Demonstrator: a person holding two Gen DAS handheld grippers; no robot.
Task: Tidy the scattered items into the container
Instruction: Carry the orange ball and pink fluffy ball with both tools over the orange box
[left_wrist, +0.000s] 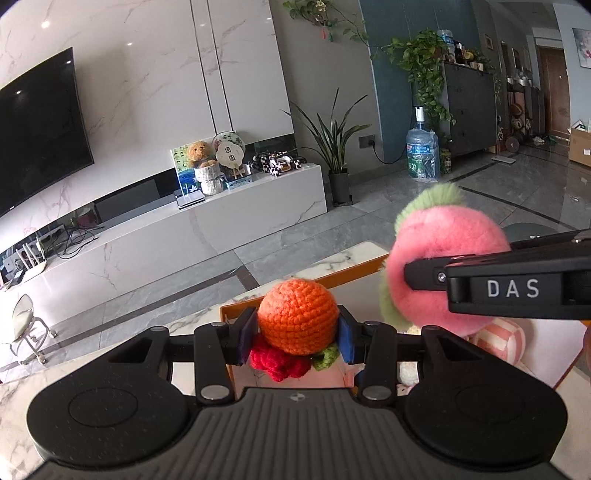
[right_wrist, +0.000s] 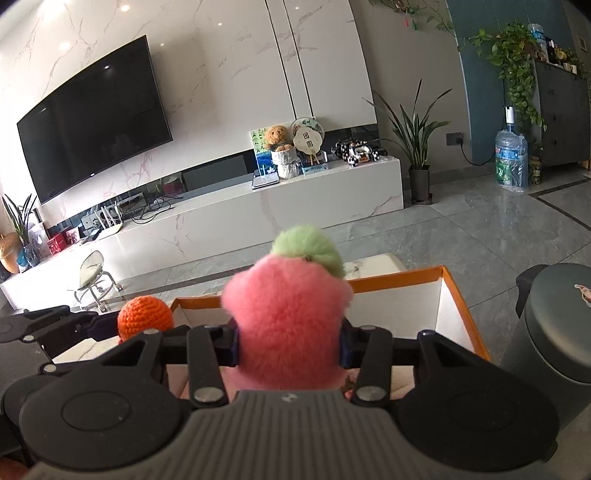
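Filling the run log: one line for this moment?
left gripper: shut on orange crochet ball | right gripper: shut on pink plush peach | both over orange-rimmed box

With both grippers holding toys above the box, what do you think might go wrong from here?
1. The left gripper pinches only the orange crochet ball; its red and green crochet bits hang below and might snag the orange-rimmed box.
2. The right gripper holds the pink plush close beside the left; releasing together, the two could collide.
3. The box already holds a striped toy, so a dropped toy may bounce out.
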